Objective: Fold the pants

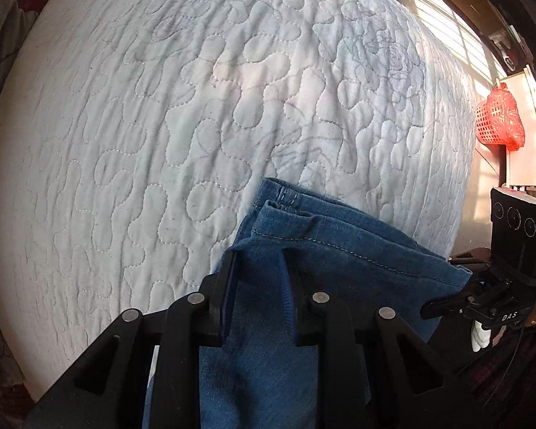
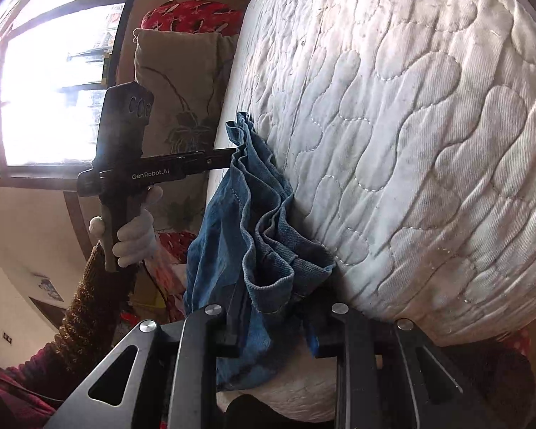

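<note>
My left tool (image 1: 259, 261) has a fold of the blue denim pants (image 1: 325, 250) between its two fingers, which stand a little apart with the cloth bunched in the gap and pressed at the fingertips. In the right wrist view my right tool (image 2: 271, 307) has the gathered waistband end of the same pants (image 2: 253, 221) between its fingers; whether those pads press the cloth I cannot tell, as the denim hides the tips.

The pants hang at the near edge of the bed, their hem lying up on the white quilted mattress cover (image 1: 182, 114).

On the side of my left tool, seen from the right wrist, I read "GenRobot.AI" (image 2: 150, 175). On my right tool, seen from the left wrist, I read "DAS" (image 1: 509, 317). My hand in a white glove (image 2: 135, 236) grips the left handle.

Farther off, a red mesh basket (image 1: 496, 121) hangs by sunlit floor. In the right wrist view an embroidered beige cushion (image 2: 178, 82) leans by a bright window (image 2: 50, 82).
</note>
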A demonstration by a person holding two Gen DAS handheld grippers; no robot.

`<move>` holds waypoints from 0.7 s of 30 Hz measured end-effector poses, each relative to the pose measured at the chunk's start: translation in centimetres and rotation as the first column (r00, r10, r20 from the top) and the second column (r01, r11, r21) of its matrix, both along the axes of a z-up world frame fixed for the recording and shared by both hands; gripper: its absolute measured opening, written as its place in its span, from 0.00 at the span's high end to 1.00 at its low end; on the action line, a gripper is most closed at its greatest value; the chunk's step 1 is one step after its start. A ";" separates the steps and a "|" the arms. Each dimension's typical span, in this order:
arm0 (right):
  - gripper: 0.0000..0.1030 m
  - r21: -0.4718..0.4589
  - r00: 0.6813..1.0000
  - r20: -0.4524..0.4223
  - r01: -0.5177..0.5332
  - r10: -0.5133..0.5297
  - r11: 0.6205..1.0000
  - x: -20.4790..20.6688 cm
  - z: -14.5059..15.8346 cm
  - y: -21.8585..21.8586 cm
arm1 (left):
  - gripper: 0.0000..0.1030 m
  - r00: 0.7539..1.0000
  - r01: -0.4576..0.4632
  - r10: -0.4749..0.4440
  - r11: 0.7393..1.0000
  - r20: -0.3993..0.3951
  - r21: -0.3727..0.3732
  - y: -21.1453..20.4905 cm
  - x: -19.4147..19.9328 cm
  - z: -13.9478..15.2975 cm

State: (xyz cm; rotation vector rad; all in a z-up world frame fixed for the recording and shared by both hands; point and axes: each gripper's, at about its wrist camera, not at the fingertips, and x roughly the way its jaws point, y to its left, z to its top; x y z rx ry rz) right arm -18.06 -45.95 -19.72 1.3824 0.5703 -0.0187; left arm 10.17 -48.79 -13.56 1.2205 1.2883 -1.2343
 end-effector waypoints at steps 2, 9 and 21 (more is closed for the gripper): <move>0.76 0.000 1.000 0.004 -0.002 0.002 1.000 0.1 0.0 0.1 | 0.79 1.000 0.024 -0.024 1.000 -0.016 -0.005 -0.1 -0.1 -0.1; 0.76 0.028 1.000 0.022 0.004 -0.005 1.000 -0.3 -0.4 0.1 | 0.79 0.986 0.020 -0.034 0.996 -0.165 -0.088 0.4 1.6 1.9; 0.76 0.040 1.000 0.026 0.008 -0.009 0.999 -0.1 -0.5 0.1 | 0.00 0.959 0.282 -0.281 0.959 -0.028 0.028 0.0 -3.8 -1.8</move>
